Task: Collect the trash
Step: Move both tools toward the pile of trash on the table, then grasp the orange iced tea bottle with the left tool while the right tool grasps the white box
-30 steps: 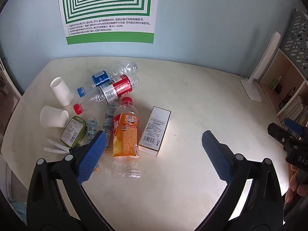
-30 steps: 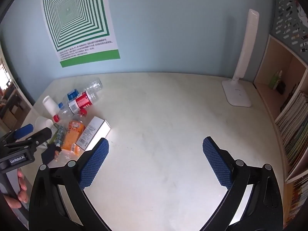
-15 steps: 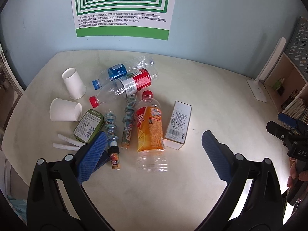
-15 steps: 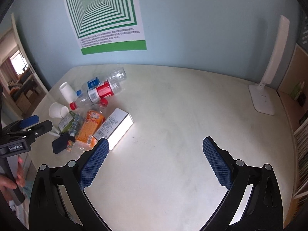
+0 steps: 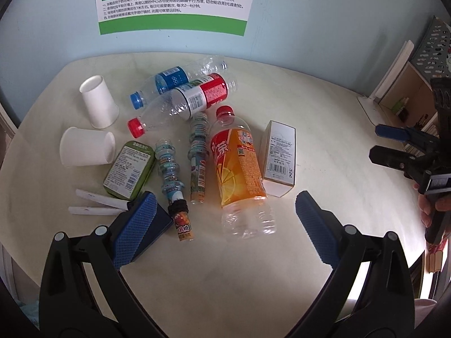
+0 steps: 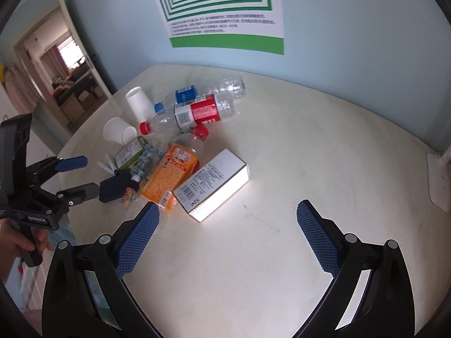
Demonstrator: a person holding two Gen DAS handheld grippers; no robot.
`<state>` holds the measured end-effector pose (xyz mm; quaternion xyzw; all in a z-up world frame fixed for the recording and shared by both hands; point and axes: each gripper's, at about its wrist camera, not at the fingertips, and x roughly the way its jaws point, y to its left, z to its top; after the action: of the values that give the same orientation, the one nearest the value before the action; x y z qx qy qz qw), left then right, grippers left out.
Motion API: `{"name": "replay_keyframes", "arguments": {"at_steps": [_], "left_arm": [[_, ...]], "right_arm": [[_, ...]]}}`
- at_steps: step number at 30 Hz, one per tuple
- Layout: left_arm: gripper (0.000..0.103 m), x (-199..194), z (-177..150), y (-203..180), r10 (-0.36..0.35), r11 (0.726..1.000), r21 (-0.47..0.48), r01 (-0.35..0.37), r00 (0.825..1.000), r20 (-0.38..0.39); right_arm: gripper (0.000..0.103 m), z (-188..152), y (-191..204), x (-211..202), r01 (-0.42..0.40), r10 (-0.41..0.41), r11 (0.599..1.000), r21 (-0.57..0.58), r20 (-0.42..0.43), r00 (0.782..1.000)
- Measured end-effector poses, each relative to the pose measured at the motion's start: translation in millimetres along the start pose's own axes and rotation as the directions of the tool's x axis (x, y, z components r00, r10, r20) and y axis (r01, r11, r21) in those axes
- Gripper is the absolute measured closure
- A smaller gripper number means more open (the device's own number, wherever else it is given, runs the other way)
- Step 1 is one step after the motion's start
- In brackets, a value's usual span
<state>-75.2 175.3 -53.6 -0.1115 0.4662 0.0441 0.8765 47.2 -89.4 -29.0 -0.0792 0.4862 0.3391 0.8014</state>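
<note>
Trash lies in a pile on the left of the cream table (image 5: 324, 107): an orange drink bottle (image 5: 239, 166), a white carton (image 5: 279, 157), a red-label bottle (image 5: 194, 98), a blue-label bottle (image 5: 172, 80), two paper cups (image 5: 98, 101), a green tin (image 5: 129, 166) and strings of tiny bottles (image 5: 169, 166). My left gripper (image 5: 222, 228) is open just short of the orange bottle, holding nothing. In the right wrist view, my right gripper (image 6: 228, 236) is open near the white carton (image 6: 214, 186), also holding nothing.
Two white sticks (image 5: 98, 200) and a dark blue block (image 5: 160, 222) lie at the pile's near left. A white lamp base (image 6: 438, 180) stands at the table's right edge, with shelves (image 5: 408, 95) beyond. A doorway (image 6: 64, 64) opens on the left.
Both grippers have moved nearer the pile. The right wrist view has swung left, so the carton and bottles now sit just ahead of it. Both stay open.
</note>
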Motion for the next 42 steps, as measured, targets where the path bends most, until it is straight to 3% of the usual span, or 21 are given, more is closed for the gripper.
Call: {"name": "replay_keyframes", "arguments": {"at_steps": [8, 19, 22, 26, 29, 35, 40, 42], "left_arm": [[0.007, 33, 3, -7, -0.014, 0.998, 0.054, 0.018, 0.998, -0.068], [0.007, 74, 4, -11, -0.094, 0.995, 0.012, 0.096, 0.987, -0.131], [0.013, 83, 6, -15, -0.099, 0.994, 0.025, 0.103, 0.985, -0.142], [0.025, 94, 5, -22, -0.096, 0.991, 0.07, 0.111, 0.978, -0.183], [0.039, 98, 3, -26, -0.097, 0.988, 0.098, 0.118, 0.977, -0.191], [0.042, 106, 8, -18, -0.094, 0.99, 0.088, 0.115, 0.972, -0.214], [0.043, 102, 5, -5, -0.107, 0.991, 0.052, 0.122, 0.966, -0.235], [0.043, 98, 0, -3, -0.095, 0.992, 0.054, 0.111, 0.966, -0.241]], "right_arm": [[0.006, 20, 10, 50, -0.096, 0.075, 0.969, -0.227, -0.102, 0.992], [0.006, 21, 6, 107, -0.228, 0.157, 0.906, -0.357, -0.215, 0.964], [0.006, 19, 6, 117, -0.255, 0.17, 0.881, -0.399, -0.236, 0.957], [0.006, 21, 3, 126, -0.309, 0.199, 0.825, -0.473, -0.269, 0.942], [0.006, 21, 2, 132, -0.362, 0.22, 0.762, -0.538, -0.311, 0.925], [0.006, 25, 2, 141, -0.423, 0.21, 0.605, -0.675, -0.377, 0.902], [0.006, 34, -3, 148, -0.499, 0.231, 0.547, -0.672, -0.452, 0.862], [0.006, 37, -3, 147, -0.509, 0.223, 0.522, -0.684, -0.467, 0.856]]}}
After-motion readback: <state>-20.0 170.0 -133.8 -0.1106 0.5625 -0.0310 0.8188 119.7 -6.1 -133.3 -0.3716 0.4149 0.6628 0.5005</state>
